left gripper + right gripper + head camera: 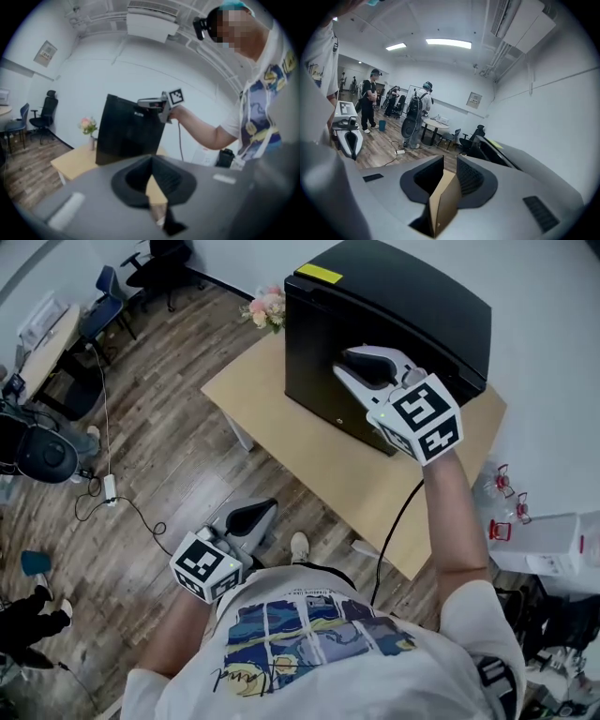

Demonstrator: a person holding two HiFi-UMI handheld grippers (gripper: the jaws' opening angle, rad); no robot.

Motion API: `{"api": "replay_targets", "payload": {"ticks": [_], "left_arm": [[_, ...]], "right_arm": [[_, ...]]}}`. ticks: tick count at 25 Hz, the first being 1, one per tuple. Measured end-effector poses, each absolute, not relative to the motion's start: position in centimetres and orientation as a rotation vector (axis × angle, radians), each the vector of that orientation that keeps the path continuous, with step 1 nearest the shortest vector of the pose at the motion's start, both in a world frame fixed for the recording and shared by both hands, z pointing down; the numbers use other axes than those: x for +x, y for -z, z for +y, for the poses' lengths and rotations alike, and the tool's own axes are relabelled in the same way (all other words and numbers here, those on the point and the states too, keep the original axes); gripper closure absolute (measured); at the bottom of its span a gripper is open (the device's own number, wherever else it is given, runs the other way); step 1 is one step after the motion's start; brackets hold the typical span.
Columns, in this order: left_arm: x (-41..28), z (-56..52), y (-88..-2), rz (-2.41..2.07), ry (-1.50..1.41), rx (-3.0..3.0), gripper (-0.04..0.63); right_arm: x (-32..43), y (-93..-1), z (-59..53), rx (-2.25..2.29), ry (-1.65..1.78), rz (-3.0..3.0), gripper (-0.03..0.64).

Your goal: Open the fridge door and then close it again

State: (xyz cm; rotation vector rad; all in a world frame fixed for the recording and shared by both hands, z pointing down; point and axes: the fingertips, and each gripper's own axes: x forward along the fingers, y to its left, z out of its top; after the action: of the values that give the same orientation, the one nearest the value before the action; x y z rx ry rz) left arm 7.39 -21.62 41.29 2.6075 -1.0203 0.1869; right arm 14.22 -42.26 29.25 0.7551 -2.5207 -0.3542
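Down by the person's waist, the left gripper [261, 512] hangs over the floor, its jaws pressed together at the tips on nothing, well apart from the work. Farther off stands the light wooden table [272, 409], and on it the black box-shaped mini fridge [412, 306], its door shut and its dark front face turned toward the near left. The right gripper [342, 362] hovers at the fridge's top front edge, toward that face's right side. Its jaws stand a narrow gap apart and grip nothing: only table shows between them, and the fridge lies just to their right in the right gripper view. The door looks rigid and smooth, likely slippery for the pads and probably held by a seal, so a steady pull should serve better than a jerk. The cabinet may be light enough to slide on the table. The best hold is judged to be the door's free edge, away from the hinge, though which side is hinged cannot be told. At the table's far left corner, beside the fridge, sits a small bunch of pink flowers [265, 307].
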Motion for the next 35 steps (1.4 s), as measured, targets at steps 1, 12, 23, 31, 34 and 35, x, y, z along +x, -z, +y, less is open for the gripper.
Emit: {"api": "replay_targets", "payload": {"ticks": [1, 12, 23, 31, 34, 35], "left_arm": [[7.1, -21.8, -41.3, -1.025, -0.187, 2.606, 0.586], [-0.8, -24.0, -40.5, -1.125, -0.158, 2.6, 0.586], [-5.9, -23.5, -41.4, -1.112, -0.102, 2.592, 0.586], [-7.7, -23.1, -41.7, -1.072, -0.084, 2.61, 0.587], [-8.6, -22.7, -42.0, -1.056, -0.085, 2.612, 0.586], [-8.9, -22.6, -42.1, -1.052, -0.086, 2.614, 0.586]], "right_arm": [[13.8, -28.8, -43.1, 0.76, 0.37, -2.514, 0.54], [9.9, -27.7, -52.3, 0.806, 0.438, -2.273, 0.522], [9.9, -29.7, -55.0, 0.871, 0.443, -1.999, 0.523], [9.8, -31.2, -55.9, 0.874, 0.427, -1.876, 0.547], [9.7, -31.2, -56.1, 0.891, 0.402, -1.866, 0.551], [9.6, -31.1, -56.1, 0.899, 0.392, -1.867, 0.552]]}}
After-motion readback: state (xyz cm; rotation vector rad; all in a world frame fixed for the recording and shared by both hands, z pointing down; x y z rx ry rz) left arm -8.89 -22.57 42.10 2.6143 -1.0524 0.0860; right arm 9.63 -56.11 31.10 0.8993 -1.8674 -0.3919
